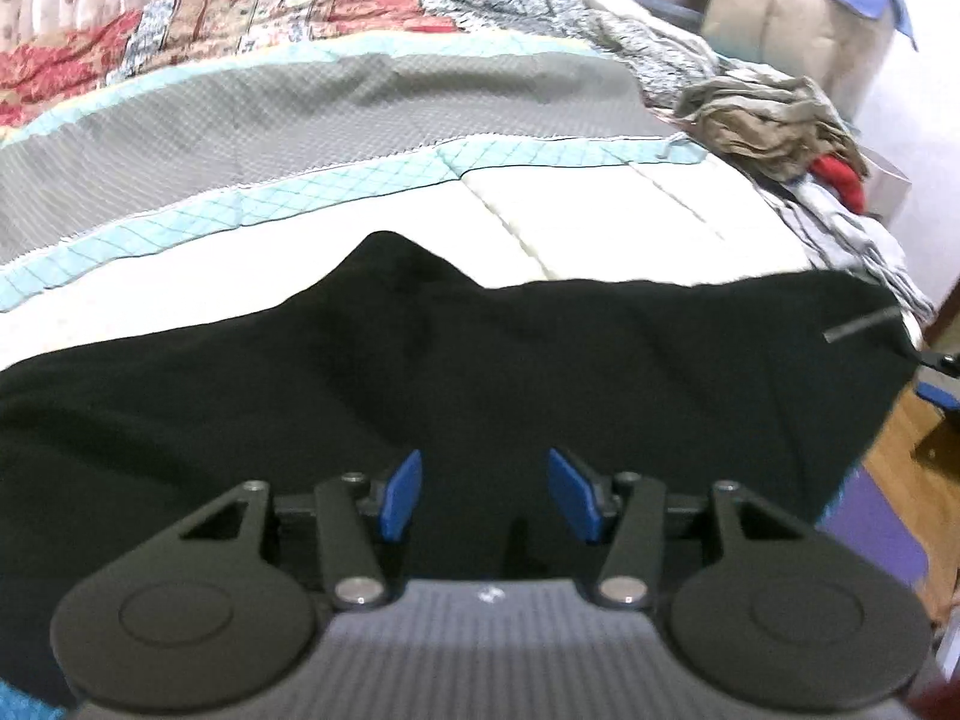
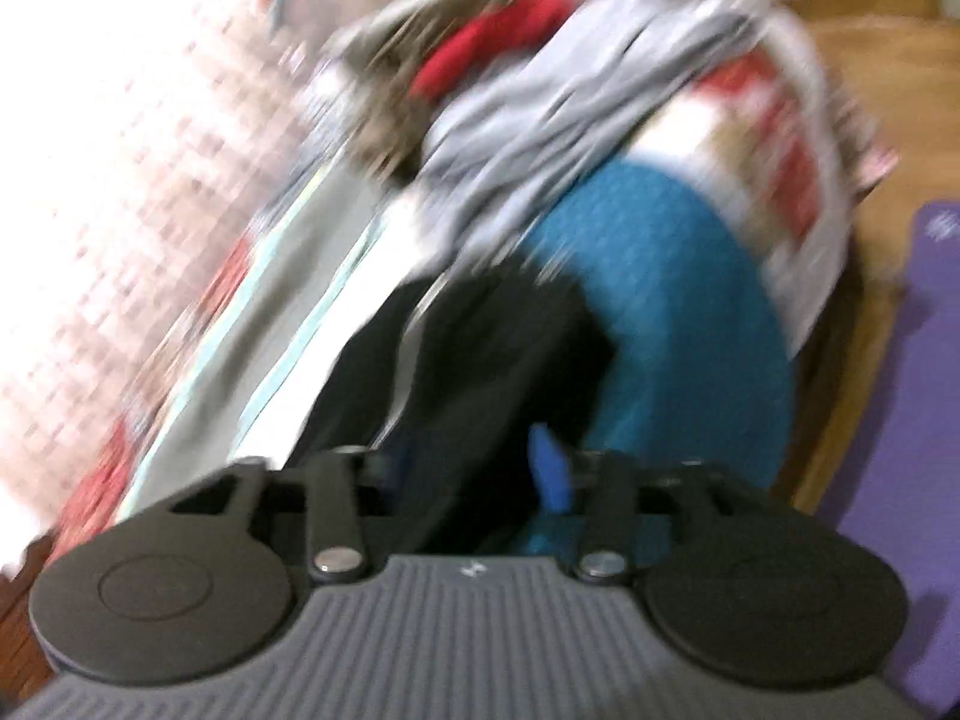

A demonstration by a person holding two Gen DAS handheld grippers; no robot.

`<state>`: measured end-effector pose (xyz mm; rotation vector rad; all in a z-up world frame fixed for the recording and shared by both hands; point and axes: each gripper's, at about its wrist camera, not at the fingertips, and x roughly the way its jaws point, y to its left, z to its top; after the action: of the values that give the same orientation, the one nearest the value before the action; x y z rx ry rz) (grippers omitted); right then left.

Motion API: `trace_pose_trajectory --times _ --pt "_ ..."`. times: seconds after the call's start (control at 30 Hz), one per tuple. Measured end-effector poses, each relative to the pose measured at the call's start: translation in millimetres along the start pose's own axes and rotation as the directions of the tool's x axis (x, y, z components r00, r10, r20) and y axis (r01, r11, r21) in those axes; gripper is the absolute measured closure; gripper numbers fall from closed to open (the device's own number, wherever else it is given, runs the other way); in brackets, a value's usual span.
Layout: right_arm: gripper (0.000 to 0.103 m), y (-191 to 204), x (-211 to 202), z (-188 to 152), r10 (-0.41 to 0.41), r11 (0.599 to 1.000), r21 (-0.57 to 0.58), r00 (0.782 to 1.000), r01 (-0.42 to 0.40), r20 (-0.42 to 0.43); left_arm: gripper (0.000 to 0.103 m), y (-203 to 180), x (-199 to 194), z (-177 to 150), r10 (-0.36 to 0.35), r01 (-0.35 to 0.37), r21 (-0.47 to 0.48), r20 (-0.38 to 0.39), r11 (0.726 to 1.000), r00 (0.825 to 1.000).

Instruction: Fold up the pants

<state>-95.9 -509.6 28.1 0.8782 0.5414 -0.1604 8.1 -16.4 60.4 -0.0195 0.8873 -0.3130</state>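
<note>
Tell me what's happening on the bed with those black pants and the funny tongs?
A person is folding black pants on a bed, holding tongs in each hand. The left tongs are open, hovering over the dark cloth without pinching it. The right tongs view is very blurry, so whether they grip anything cannot be told; black fabric sits right in front of them. A pile of other clothes waits at the bed's far corner.
</note>
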Motion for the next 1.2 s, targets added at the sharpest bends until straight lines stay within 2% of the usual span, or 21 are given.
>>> trace_pose_trajectory --times 0.07,0.2,0.27,0.33,0.4,0.43,0.47,0.53,0.67,0.73,0.87,0.97,1.03,1.1,1.13,1.2 --pt "0.039 -9.9 9.6 6.5 -0.025 0.999 0.021 0.999 0.025 0.036 0.055 -10.3 17.2 7.6 -0.013 0.012 -0.013 -0.024 1.0 1.0" --pt "0.039 -51.8 16.5 24.3 -0.026 0.996 0.082 0.999 0.024 0.022 0.055 -33.8 46.7 11.5 -0.018 0.019 0.007 -0.08 1.0 0.997" --pt "0.039 -55.9 21.8 22.8 -0.008 0.995 0.096 1.0 0.007 0.015 0.055 -43.5 58.3 6.0 -0.003 0.006 0.025 -0.116 1.0 0.993" --pt "0.049 -57.8 26.7 29.0 0.0 0.995 0.101 1.0 -0.001 0.009 0.054 -48.1 66.2 0.2 0.023 -0.017 0.042 -0.138 0.999 0.99" --pt "0.063 -54.8 26.7 28.3 -0.003 0.996 0.091 1.0 0.003 0.001 0.053 -51.1 67.3 -0.6 0.033 -0.026 0.05 -0.137 0.998 0.99" --pt "0.077 -53.3 24.3 29.1 -0.008 0.997 0.077 1.0 0.008 0.004 0.053 -50.3 66.5 -0.3 0.033 -0.026 0.047 -0.139 0.999 0.99" --pt "0.082 -49.9 19.2 31.4 -0.009 0.998 0.07 1.0 0.009 0.007 0.053 -48.7 65.7 0.5 0.031 -0.025 0.041 -0.142 0.999 0.989" --pt "0.083 -41.1 12.6 38.4 -0.01 0.999 0.049 1.0 0.009 0.021 0.053 -46.8 64.5 3.2 0.035 -0.031 0.03 -0.142 0.999 0.989" --pt "0.084 -7.3 -6.3 45.4 -0.046 0.987 -0.153 0.996 0.058 0.08 0.053 -43.2 63.8 4.9 0.064 -0.063 0.016 -0.132 0.998 0.989" --pt "0.084 3.5 -12.1 51.0 -0.011 0.985 -0.171 0.994 0.029 0.105 0.053 -39.7 67.1 5.6 0.065 -0.065 0.0 -0.139 0.998 0.988" --pt "0.085 35.4 -4.2 83.5 0.12 0.984 -0.144 0.987 -0.104 0.107 0.053 -43.1 71.4 11.6 0.078 -0.079 -0.007 -0.134 0.997 0.988" --pt "0.085 75.3 6.0 115.4 0.244 0.96 -0.168 0.962 -0.223 0.122 0.053 -43.5 68.6 17.4 0.086 -0.09 -0.029 -0.11 0.996 0.99" --pt "0.085 94.1 7.1 130.1 0.303 0.941 -0.205 0.941 -0.27 0.15 0.053 -42.7 67.7 21.2 0.104 -0.109 -0.048 -0.092 0.993 0.99" --pt "0.085 97.1 8.7 139.2 0.332 0.934 -0.2 0.926 -0.297 0.177 0.053 -42.4 68.4 24.6 0.113 -0.118 -0.067 -0.078 0.991 0.991" --pt "0.085 91.1 10.8 140.4 0.329 0.937 -0.186 0.926 -0.295 0.186 0.053 -42.9 70.0 24.7 0.118 -0.124 -0.07 -0.076 0.99 0.99" --pt "0.085 68.8 18.2 134.6 0.287 0.953 -0.152 0.938 -0.261 0.192 0.053 -44.8 78.4 22.6 0.136 -0.142 -0.061 -0.092 0.988 0.986"
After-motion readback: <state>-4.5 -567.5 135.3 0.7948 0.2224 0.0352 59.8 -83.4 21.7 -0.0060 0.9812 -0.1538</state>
